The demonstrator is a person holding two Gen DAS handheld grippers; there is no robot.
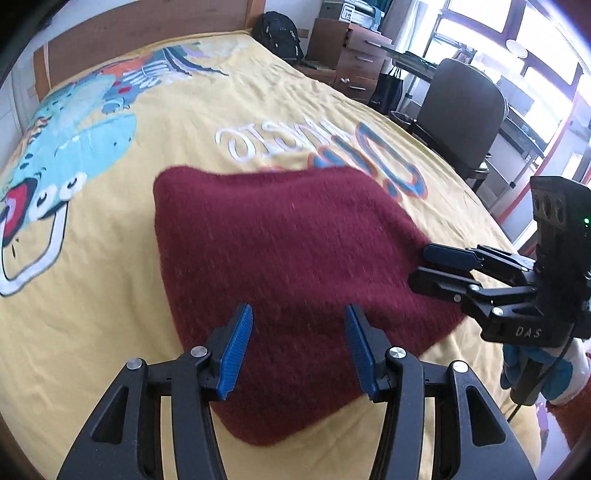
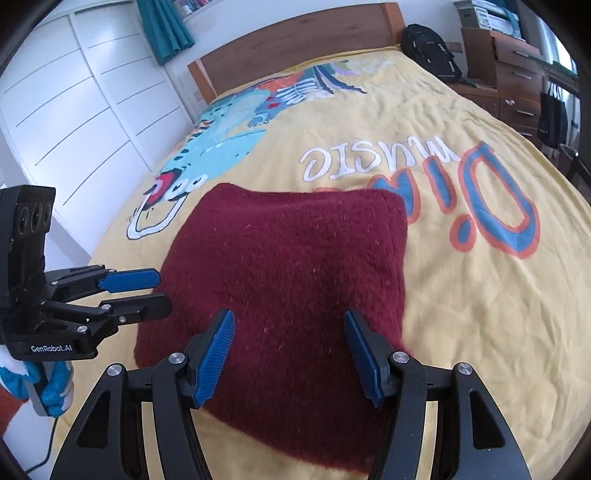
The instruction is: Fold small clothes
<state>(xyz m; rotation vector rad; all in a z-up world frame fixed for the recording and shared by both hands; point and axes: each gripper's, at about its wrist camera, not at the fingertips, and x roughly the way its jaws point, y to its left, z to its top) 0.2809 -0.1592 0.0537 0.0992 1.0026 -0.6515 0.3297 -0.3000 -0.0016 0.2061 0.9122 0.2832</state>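
Note:
A dark red fuzzy knit garment (image 1: 288,251) (image 2: 295,266) lies folded in a rough rectangle on the yellow printed bedspread (image 1: 110,295) (image 2: 461,332). My left gripper (image 1: 299,347) hovers open over its near edge, blue pads apart, with the knit showing below the gap. In the right wrist view the left gripper (image 2: 164,290) stands at the garment's left edge with its jaws apart. My right gripper (image 2: 290,347) is likewise open above the near part of the garment. From the left wrist view the right gripper (image 1: 419,266) sits at the garment's right edge. Neither grips the cloth.
A wooden headboard (image 2: 295,40) ends the bed at the far side. A black backpack (image 1: 277,33), wooden drawers (image 1: 358,62) and an office chair (image 1: 461,110) stand to the right. White wardrobe doors (image 2: 74,110) line the left. Blue-and-white gloved hands (image 1: 543,373) (image 2: 51,384) hold the grippers.

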